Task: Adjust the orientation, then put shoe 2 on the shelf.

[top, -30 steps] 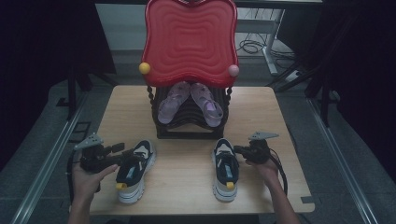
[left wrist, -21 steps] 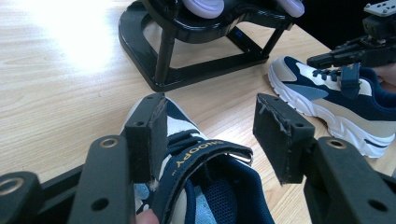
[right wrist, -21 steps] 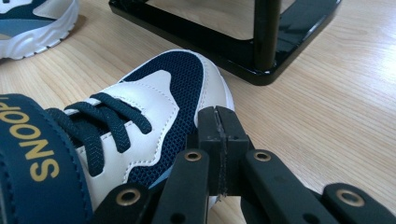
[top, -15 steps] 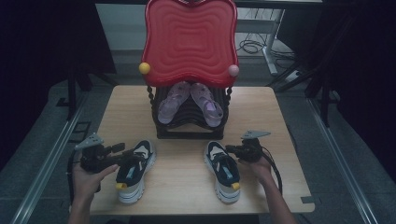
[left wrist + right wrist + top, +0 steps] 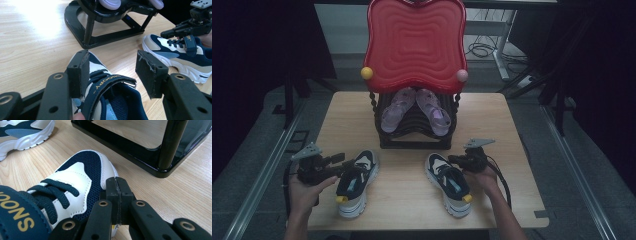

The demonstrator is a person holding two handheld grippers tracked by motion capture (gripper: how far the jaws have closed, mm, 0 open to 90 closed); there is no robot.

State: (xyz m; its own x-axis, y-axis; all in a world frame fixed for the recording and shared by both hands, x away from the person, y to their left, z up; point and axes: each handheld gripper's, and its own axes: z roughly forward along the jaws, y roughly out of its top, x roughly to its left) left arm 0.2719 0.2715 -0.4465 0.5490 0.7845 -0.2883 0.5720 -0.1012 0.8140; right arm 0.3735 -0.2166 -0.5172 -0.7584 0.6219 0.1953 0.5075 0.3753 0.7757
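Two navy-and-white sneakers lie on the wooden table (image 5: 502,125) in front of a black shoe rack (image 5: 417,135). My left gripper (image 5: 343,162) (image 5: 115,67) stands open astride the front of the left sneaker (image 5: 354,182) (image 5: 110,100); its left pad (image 5: 80,72) sits against the shoe and its right pad (image 5: 150,72) stands clear. My right gripper (image 5: 453,160) (image 5: 117,186) is shut with nothing seen between its pads. Its tips lie against the toe side of the right sneaker (image 5: 449,182) (image 5: 82,170), which lies slanted, toe towards the rack.
The rack (image 5: 100,37) (image 5: 150,152) holds a pair of purple sandals (image 5: 414,110) under an upright red wavy board (image 5: 414,45). The table's front edge runs just behind the sneakers' heels. Bare tabletop lies left and right of the rack.
My right gripper has moved left with the right sneaker, whose toe has swung left so that it lies slanted. The left gripper and left sneaker have stayed put.
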